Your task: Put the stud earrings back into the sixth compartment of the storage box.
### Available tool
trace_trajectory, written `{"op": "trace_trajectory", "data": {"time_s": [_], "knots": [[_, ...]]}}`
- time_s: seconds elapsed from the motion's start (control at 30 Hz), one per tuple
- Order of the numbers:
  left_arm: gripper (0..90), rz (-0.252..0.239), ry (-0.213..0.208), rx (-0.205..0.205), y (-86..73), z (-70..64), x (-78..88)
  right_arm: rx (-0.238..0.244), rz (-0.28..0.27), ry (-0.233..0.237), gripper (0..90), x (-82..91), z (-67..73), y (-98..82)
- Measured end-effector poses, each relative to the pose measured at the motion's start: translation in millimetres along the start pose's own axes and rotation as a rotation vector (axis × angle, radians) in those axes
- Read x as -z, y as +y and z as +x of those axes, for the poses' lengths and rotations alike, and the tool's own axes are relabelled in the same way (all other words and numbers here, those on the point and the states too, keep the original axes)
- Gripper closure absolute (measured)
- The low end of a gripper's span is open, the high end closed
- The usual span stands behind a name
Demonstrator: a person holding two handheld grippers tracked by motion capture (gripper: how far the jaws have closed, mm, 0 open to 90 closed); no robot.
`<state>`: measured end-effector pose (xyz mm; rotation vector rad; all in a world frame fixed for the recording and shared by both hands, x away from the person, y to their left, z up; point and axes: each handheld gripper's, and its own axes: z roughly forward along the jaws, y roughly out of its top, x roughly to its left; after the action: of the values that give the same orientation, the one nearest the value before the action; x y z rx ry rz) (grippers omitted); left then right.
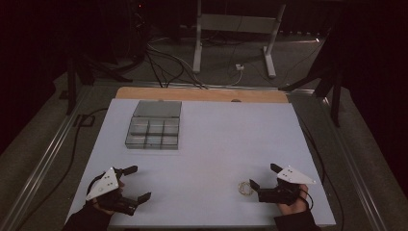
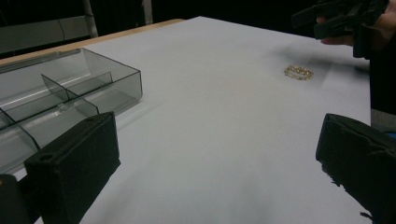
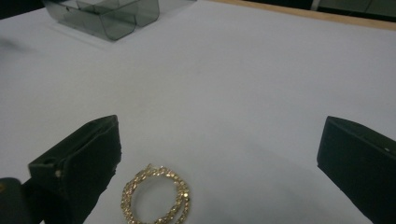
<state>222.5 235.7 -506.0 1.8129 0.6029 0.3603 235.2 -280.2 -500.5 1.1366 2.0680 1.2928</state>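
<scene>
A coiled gold chain bracelet lies on the white table near its front right. In the right gripper view the bracelet sits low, just inside the left jaw. My right gripper is open, its jaws wide apart on either side of the bracelet and touching nothing. At the front left my left gripper is also open and empty. It looks across the table at the bracelet and at the right gripper. A clear grey compartment box stands with its lid open at the back left.
The box has several empty compartments; it also appears far off in the right gripper view. A wooden strip runs along the table's far edge. Cables and a metal stand are on the floor beyond.
</scene>
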Motion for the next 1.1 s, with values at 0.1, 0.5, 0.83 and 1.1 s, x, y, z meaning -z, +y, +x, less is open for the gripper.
{"op": "trace_trajectory", "data": {"time_s": [0.1,0.5,0.83,1.1], "knots": [[0.4,0.002,0.001,0.002,0.1,0.1,0.4,-0.01,-0.018,-0.025,0.0,4.6,-0.6,4.6],[0.4,0.001,-0.002,-0.002,0.9,-0.3,1.1,-0.04,-0.015,-0.078,0.0,8.7,8.9,16.5],[0.4,0.002,-0.003,-0.004,1.8,-1.2,1.0,-0.05,0.032,-0.035,0.0,0.6,26.7,21.1],[0.4,0.0,-0.005,-0.004,2.0,-1.5,1.2,-0.007,0.091,-0.003,0.0,-8.4,35.2,19.5]]}}
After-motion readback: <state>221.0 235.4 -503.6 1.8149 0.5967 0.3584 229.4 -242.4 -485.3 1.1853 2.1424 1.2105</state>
